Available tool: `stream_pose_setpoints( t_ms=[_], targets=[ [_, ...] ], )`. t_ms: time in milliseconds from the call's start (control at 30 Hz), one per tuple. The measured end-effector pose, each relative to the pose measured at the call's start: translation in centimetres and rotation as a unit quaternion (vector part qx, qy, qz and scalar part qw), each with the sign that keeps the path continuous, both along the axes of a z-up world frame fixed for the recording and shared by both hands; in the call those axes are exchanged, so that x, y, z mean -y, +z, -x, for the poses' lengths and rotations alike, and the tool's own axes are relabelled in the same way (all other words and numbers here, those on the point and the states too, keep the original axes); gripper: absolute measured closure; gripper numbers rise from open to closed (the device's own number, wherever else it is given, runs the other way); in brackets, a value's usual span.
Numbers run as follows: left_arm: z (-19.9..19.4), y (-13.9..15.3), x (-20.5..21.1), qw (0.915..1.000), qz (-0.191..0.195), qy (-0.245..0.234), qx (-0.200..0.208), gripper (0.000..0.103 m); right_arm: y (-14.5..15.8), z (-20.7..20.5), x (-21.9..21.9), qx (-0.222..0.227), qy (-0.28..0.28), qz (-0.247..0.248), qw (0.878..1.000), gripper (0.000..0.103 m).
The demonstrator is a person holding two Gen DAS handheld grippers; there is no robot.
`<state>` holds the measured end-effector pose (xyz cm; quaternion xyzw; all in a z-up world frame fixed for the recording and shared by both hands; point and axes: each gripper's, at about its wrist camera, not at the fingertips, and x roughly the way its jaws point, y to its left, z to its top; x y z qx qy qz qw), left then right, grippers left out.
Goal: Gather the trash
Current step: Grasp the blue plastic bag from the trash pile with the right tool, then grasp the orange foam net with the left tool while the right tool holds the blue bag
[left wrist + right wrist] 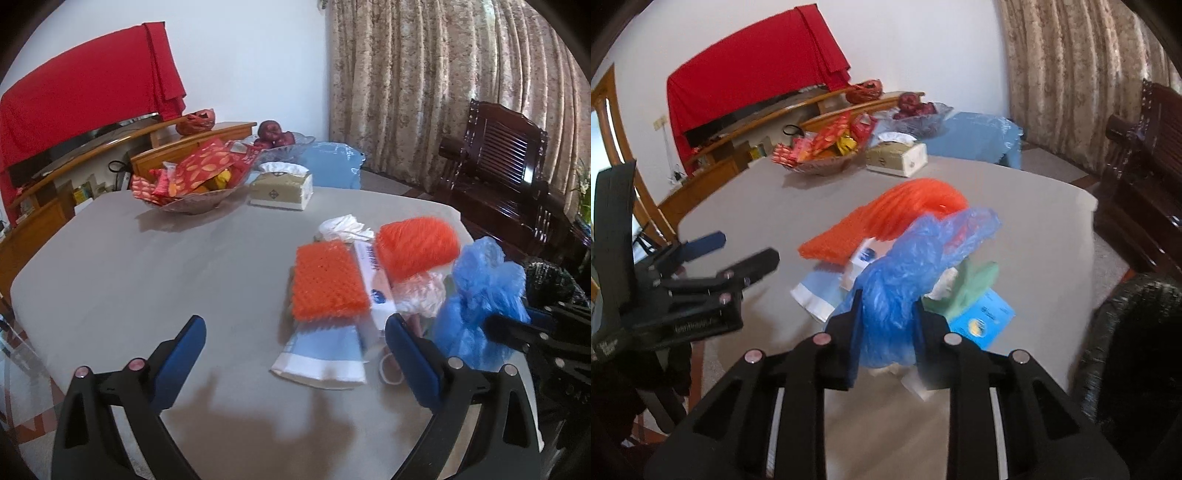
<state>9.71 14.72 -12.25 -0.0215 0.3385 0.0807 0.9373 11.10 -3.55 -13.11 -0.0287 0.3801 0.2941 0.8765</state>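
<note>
A heap of trash lies on the grey table (pixel 147 266): two orange foam nets (pixel 328 284), a crumpled white tissue (pixel 345 227), a white box (pixel 373 280) and a light blue packet (pixel 325 350). My left gripper (pixel 295 332) stands open just in front of the heap, nothing between its fingers. My right gripper (pixel 886 317) is shut on a crumpled blue plastic bag (pixel 905 288), held above the heap. Under the bag lie a green scrap (pixel 975 288) and a blue card (pixel 986 321). The blue plastic bag (pixel 480 295) and right gripper (pixel 496 325) show at the right of the left wrist view.
A glass bowl of red snack packets (pixel 192 184), a tissue box (pixel 280 190) and a fruit bowl (pixel 280 144) stand at the table's far side. A dark wooden chair (pixel 509 166) stands at the right. A black bag (pixel 1137 332) sits beside the table's right edge.
</note>
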Motion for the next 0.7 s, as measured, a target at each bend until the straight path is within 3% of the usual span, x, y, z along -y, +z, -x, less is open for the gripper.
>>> stream_pose_setpoints(
  t_ms=[300,533,700],
  targets=[
    [-2.2,0.0,3.1,0.9994,0.011,-0.032,0.007,0.008,0.6,-2.9,4.3,0.026,-0.082,0.012,0.996,0.080],
    [-5.4,-1.1,6.9,0.9978,0.009,-0.066,0.003,0.007,0.0,-4.8,5.9,0.027,-0.108,0.020,0.994,0.080],
    [-7.7,-2.7,8.8,0.9966,0.013,-0.079,-0.020,0.023,0.1,-5.1,6.8,0.026,-0.117,0.019,0.993,0.080]
  ],
)
